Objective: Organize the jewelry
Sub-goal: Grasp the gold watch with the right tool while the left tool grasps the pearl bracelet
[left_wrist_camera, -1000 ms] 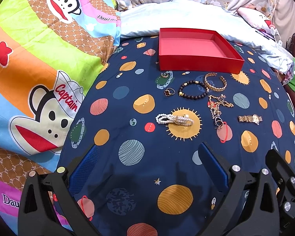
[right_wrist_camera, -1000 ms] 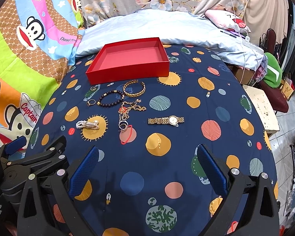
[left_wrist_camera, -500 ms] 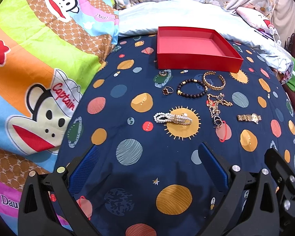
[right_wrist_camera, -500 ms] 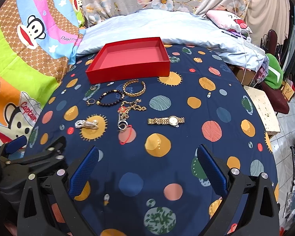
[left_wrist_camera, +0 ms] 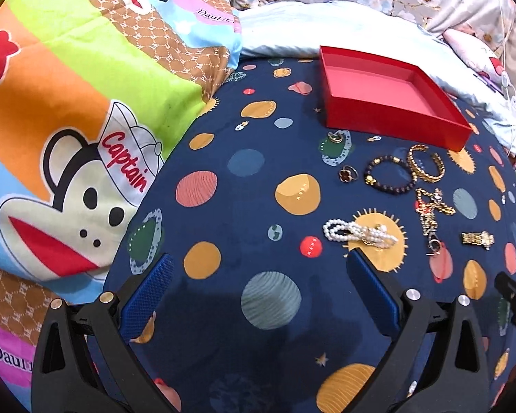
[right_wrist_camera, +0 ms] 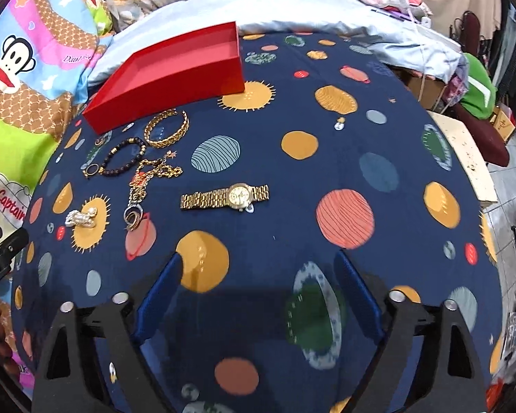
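Both grippers have dropped in closer to the bed over the last second, and the jewelry looks bigger in both views now. The right gripper (right_wrist_camera: 258, 296) has swung toward the watch (right_wrist_camera: 225, 197), which now lies straight ahead of its fingers instead of far up the cloth. Its jaws were spread wide a moment ago and are closing a bit now, with nothing between them, only the planet-print sheet (right_wrist_camera: 378, 172). The left gripper (left_wrist_camera: 258, 285) is spread wide too and holds nothing. Its right finger (left_wrist_camera: 371, 289) now sits just below the pearls (left_wrist_camera: 359, 232), where earlier there was a clear gap.

Everything else is where it was. The red tray (left_wrist_camera: 392, 103) sits empty at the far side of the sheet. In front of it lie the gold bangle (left_wrist_camera: 426, 163), the dark bead bracelet (left_wrist_camera: 390, 177), a ring (left_wrist_camera: 348, 173), a smaller gold bit (left_wrist_camera: 335, 136) near the tray and the tangled chain (left_wrist_camera: 430, 213). None of it is in the tray yet.

So my read is that sorting hasn't really started and this is the approach. The right one looks lined up for the watch first and the left for the pearls. The watch lies flat on soft fabric, so the fingers will probably need to press down around the band to get under it without pinching the sheet.
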Demonstrator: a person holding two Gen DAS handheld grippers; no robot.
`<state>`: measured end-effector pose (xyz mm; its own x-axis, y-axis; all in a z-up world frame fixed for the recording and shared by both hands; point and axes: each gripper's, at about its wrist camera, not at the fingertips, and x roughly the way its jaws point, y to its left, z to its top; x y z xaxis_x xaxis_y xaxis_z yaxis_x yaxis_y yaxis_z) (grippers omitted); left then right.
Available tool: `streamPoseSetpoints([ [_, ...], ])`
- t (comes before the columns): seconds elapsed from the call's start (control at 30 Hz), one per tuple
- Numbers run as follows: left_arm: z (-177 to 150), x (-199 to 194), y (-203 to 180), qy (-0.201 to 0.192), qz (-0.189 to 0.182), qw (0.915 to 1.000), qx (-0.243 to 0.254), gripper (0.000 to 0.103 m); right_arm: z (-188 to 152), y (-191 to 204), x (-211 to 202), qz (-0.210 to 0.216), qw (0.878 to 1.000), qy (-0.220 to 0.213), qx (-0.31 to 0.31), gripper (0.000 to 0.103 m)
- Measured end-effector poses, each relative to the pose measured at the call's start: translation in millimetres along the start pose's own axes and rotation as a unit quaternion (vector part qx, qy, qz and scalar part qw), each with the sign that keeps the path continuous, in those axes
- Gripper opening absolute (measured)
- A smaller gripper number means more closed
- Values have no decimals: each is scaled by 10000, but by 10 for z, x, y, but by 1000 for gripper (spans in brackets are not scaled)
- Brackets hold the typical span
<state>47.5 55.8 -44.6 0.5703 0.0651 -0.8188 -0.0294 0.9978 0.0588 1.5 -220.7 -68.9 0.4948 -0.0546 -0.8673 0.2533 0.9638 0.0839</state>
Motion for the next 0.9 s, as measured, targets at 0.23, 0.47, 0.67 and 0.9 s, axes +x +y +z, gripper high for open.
streamPoseSetpoints([
  [0.23, 22, 192, -80, 254, -376, 9989, 70, 98, 252, 56, 227, 244, 9992, -42, -328, 73],
  [0.47, 43, 268, -247, 372, -488, 9979, 182, 98, 576, 110, 426, 513, 9980, -19, -368, 66],
  [0.67, 28, 312, -310, 507, -651, 9964, 175, 98, 465, 204, 497, 528, 9956, 188, -749, 53],
  [0.9, 35, 360, -280, 566, -666, 9961, 90, 98, 212, 178, 341, 698, 9929, 449, -853, 35],
])
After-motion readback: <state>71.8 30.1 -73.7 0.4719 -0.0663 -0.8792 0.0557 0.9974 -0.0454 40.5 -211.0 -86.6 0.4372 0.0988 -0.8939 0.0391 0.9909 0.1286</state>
